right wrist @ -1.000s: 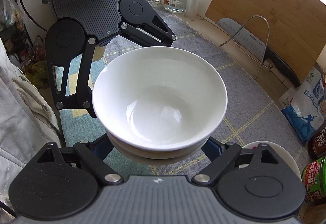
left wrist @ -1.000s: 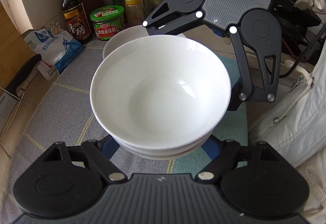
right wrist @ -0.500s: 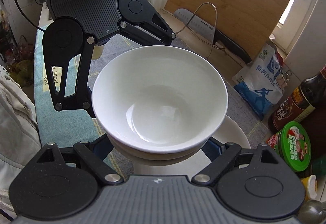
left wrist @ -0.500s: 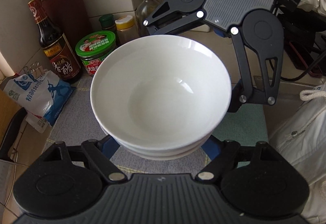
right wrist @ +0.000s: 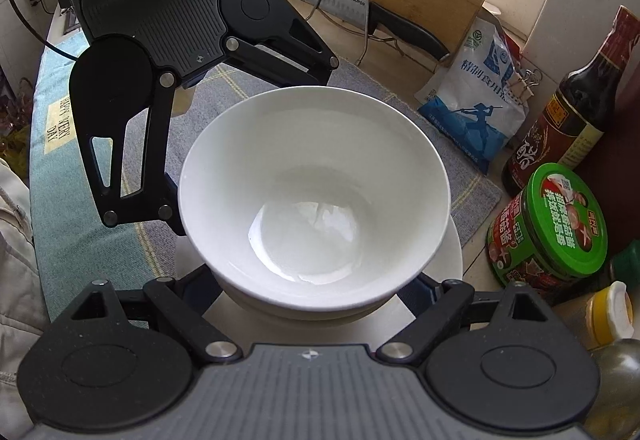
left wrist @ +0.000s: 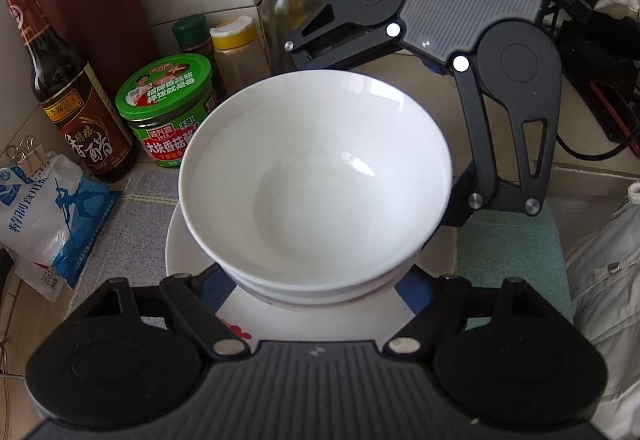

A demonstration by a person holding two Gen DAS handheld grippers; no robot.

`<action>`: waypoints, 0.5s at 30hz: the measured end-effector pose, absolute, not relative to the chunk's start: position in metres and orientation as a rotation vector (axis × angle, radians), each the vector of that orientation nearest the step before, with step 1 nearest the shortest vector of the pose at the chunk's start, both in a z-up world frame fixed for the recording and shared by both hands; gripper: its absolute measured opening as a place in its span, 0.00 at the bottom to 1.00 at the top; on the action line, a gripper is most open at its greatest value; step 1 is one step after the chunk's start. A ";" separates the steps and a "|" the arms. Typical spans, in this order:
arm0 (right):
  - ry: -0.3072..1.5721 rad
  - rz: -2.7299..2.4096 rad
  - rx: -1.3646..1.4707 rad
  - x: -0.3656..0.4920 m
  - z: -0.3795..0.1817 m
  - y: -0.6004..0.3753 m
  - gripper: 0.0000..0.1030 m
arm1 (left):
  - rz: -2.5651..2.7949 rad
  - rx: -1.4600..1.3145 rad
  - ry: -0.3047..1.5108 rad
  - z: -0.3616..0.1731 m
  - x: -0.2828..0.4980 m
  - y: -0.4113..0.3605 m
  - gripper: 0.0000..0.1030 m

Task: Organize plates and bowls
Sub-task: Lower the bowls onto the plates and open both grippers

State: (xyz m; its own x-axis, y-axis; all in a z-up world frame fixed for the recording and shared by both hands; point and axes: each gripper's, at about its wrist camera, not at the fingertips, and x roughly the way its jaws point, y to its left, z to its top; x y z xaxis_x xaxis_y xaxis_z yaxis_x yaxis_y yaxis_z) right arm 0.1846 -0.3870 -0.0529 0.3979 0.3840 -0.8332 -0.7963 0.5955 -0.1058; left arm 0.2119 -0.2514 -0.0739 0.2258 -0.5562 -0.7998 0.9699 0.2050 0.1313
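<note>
Jar point(left wrist: 168, 111) beside plate point(left wrist: 184, 252); bowls point(left wrist: 316, 179) perhaps touching.

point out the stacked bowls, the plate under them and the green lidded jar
stacked bowls point(left wrist: 316, 175), left wrist view, inside of the top bowl
plate point(left wrist: 182, 244), left wrist view, bare left rim
green lidded jar point(right wrist: 566, 217), right wrist view, middle of its green lid

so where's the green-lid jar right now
In the left wrist view the green-lid jar stands left of the bowl stack, between the vinegar bottle and spice jars.
</note>
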 end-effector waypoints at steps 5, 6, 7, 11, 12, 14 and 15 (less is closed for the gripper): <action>0.880 0.805 -0.518 0.189 -0.054 -0.390 0.92 | -1.179 0.707 0.693 -0.075 0.213 -0.248 0.82; 0.885 0.805 -0.508 0.190 -0.054 -0.392 0.92 | -1.171 0.704 0.684 -0.075 0.213 -0.248 0.82; 0.890 0.804 -0.499 0.192 -0.054 -0.393 0.92 | -1.165 0.705 0.671 -0.075 0.212 -0.247 0.82; 0.873 0.756 -0.511 0.190 -0.054 -0.391 0.97 | -1.137 0.688 0.632 -0.075 0.207 -0.239 0.84; 0.874 0.736 -0.515 0.188 -0.053 -0.390 0.99 | -1.133 0.675 0.630 -0.074 0.206 -0.235 0.87; 0.882 0.683 -0.496 0.186 -0.050 -0.387 0.99 | -1.136 0.646 0.608 -0.072 0.204 -0.224 0.89; 0.881 0.655 -0.487 0.183 -0.047 -0.386 1.00 | -1.122 0.632 0.583 -0.071 0.201 -0.216 0.90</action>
